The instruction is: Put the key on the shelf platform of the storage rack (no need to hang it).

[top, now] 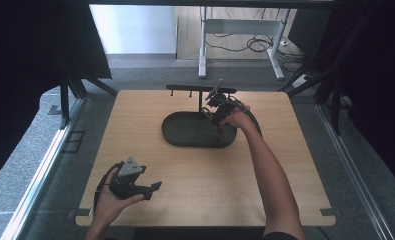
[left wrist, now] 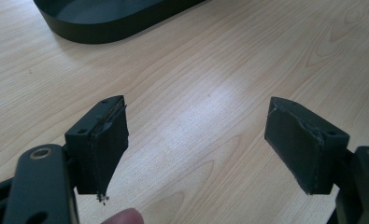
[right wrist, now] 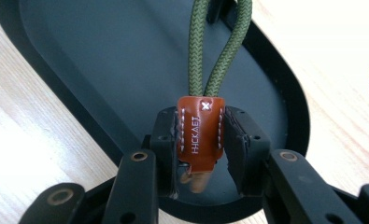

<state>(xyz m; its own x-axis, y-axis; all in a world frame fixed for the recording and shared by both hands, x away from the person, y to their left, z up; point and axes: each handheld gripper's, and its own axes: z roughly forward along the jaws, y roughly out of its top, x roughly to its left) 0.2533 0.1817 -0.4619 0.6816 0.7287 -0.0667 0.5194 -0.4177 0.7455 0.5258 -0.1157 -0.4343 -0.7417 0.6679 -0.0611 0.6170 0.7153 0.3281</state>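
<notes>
Your right gripper (right wrist: 200, 144) has its jaws clamped on the brown leather tab (right wrist: 199, 135) of the green cord loop (right wrist: 219, 46), suspended over the black oval tray (right wrist: 79, 60), set-down outstanding, while your left gripper (left wrist: 196, 140) idles open-jawed short of that tray.

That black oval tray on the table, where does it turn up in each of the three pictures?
High view: the black oval tray lies mid-table, under the right gripper.
Left gripper view: only its rim crosses the top edge, far beyond the open fingers.
Right gripper view: its floor spreads behind the brown leather tab on the green cord loop.
Shared landmark: the light wooden table.
</notes>
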